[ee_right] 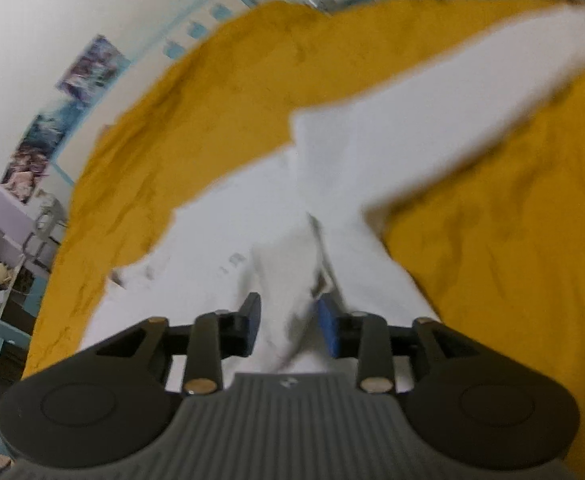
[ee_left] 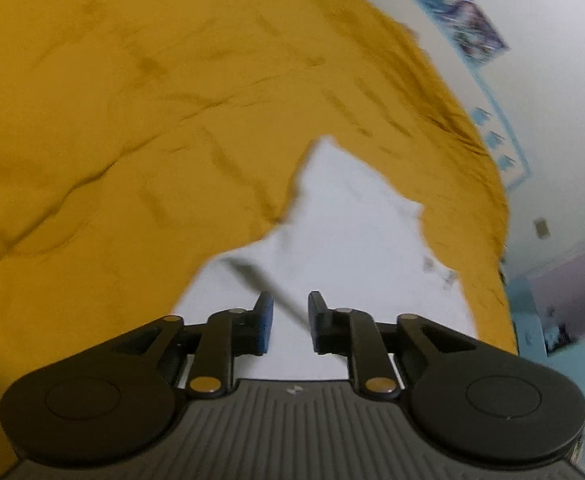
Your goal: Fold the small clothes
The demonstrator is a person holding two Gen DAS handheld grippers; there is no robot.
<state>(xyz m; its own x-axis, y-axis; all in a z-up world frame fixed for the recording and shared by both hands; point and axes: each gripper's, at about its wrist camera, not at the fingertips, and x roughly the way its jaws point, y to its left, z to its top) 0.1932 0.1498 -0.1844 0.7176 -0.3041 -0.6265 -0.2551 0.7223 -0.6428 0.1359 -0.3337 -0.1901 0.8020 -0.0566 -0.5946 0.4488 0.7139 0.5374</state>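
Observation:
A small white garment lies spread on a mustard-yellow sheet. In the left wrist view my left gripper hovers over the garment's near part. Its jaws are apart, and only a thin dark crease line of the cloth runs through the gap. In the right wrist view the white garment stretches away, with one long part reaching to the upper right. A raised ridge of its fabric runs back into my right gripper and fills the space between the pads. The picture is blurred.
The yellow sheet covers the whole work surface and ends at the wall side. Posters hang on the white wall. Blue furniture stands beyond the sheet's edge. A shelf with small items is at the far left.

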